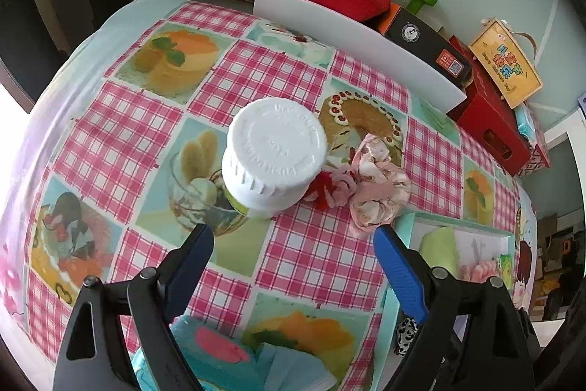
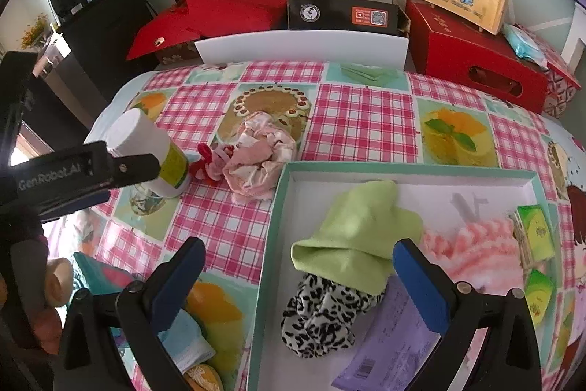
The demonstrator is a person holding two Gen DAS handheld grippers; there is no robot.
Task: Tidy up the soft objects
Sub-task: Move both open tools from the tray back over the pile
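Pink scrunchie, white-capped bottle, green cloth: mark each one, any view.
Pink scrunchie (image 1: 381,187): left wrist view, middle of the ruffled fabric.
Bottle (image 1: 276,143): left wrist view, centre of the white cap.
Green cloth (image 2: 357,233): right wrist view, middle of the fold, inside the tray.

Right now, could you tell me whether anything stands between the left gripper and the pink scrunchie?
Partly: the white-capped bottle stands beside the pink scrunchie, left of a straight approach by the open left gripper. Only bare tablecloth lies directly between.
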